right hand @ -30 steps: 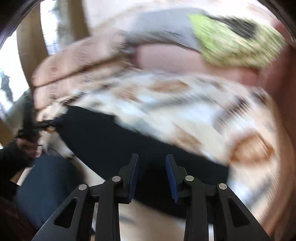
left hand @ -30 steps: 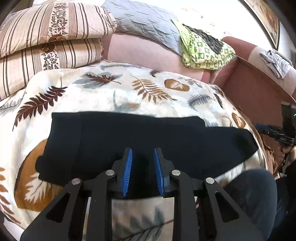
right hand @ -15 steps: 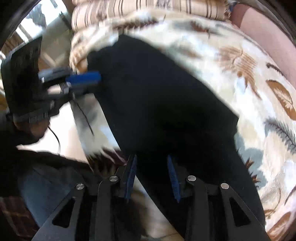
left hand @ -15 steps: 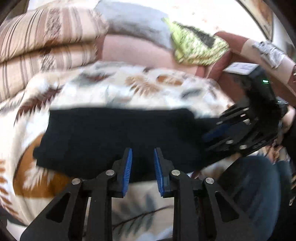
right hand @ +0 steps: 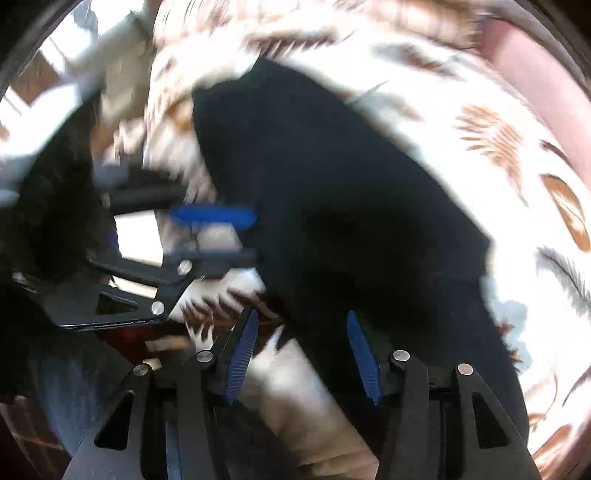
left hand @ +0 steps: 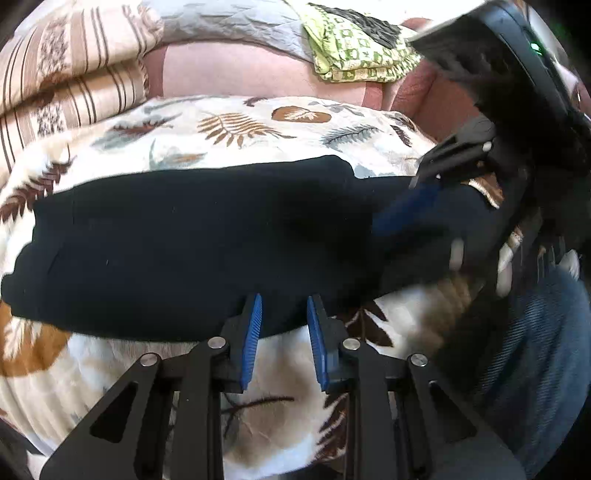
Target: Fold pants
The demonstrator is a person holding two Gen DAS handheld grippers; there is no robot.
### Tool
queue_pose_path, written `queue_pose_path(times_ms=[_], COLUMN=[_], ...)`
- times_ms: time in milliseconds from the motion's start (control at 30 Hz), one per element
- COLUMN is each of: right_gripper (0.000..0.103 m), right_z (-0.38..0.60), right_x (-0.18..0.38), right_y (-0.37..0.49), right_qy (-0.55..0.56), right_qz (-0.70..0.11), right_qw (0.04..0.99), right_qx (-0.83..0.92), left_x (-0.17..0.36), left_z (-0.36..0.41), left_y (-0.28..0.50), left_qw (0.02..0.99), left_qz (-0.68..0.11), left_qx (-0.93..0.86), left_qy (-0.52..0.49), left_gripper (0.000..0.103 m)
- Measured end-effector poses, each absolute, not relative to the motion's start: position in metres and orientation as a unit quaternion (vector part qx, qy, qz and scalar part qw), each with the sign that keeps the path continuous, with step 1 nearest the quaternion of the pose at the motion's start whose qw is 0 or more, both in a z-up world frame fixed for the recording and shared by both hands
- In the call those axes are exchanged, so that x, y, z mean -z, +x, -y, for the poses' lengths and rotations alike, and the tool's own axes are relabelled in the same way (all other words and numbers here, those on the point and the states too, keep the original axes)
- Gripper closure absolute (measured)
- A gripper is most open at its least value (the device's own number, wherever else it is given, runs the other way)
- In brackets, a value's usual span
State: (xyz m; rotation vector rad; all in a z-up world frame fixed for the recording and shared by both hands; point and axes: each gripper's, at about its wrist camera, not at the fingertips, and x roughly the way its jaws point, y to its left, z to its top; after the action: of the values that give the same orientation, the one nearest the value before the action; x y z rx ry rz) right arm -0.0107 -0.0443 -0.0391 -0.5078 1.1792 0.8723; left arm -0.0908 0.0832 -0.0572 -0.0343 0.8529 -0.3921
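- While spread flat across leaf-print blanket (left hand: pixel 236 125), black pants (left hand: pixel 192 236) lie lengthwise near its front edge.
- Left gripper (left hand: pixel 284 306): narrowly apart, empty, at pants' near edge.
- Right gripper (right hand: pixel 301 325): just widened, straddling pants' edge, unclamped.

We see the pants (left hand: pixel 192 236) as matt black cloth, dense and smooth, with a faint seam near 1 end. Under them the blanket (left hand: pixel 236 125) looks like soft, slightly fuzzy fabric printed with brown and grey leaves. The left gripper (left hand: pixel 283 332) has matt black plastic arms, small shiny metal rivets and 2 ribbed blue pads (left hand: pixel 252 339) that look rubbery. The right gripper (right hand: pixel 301 354) shows the same finish. The striped pillows (left hand: pixel 62 74) are woven cloth; the grey cover (left hand: pixel 229 26) looks crinkled.
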Motion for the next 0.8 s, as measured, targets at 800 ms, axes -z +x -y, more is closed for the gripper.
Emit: queue_pose_path(times_ms=[800], right_gripper=[0.050], right_z=[-0.008], right_x=[0.028], right_y=[0.045], right_qy=[-0.176], right_qz=[-0.453], right_qw=[0.774], right_qx=[-0.405], left_x=[0.052], left_z=[-0.204], left_y=[-0.071], left_qw=[0.920], left_qz=[-0.369], left_qx=[-0.043], left_qy=[-0.125], left_gripper=[0.079])
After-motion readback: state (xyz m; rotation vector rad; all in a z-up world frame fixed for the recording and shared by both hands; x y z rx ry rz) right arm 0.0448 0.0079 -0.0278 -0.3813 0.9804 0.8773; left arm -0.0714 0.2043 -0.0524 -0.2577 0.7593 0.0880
